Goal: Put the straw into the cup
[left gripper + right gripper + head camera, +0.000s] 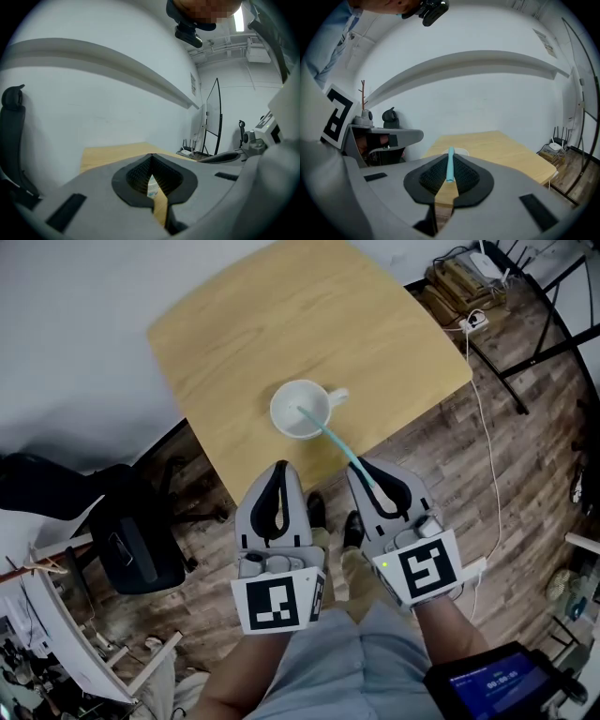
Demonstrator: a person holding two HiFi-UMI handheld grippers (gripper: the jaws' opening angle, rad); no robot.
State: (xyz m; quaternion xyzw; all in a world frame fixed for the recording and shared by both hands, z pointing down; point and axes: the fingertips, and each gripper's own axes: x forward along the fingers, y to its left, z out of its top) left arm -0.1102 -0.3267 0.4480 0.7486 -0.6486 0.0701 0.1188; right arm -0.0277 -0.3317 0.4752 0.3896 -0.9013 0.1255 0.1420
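Nearest, my left gripper has its fingers together on nothing, while my right gripper has its fingers clamped on the one teal straw, which slants toward eleven o'clock into the single white cup on the pale wooden tabletop, with plank floor and white wall beyond.

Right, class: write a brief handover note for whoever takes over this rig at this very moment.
Left gripper: shut, empty.
Right gripper: shut on the blue straw.
White cup: upright on the wooden table.
Done: the straw's far end sits inside the cup's rim, seen from above.
Left: probably just release the straw so it rests in the cup.
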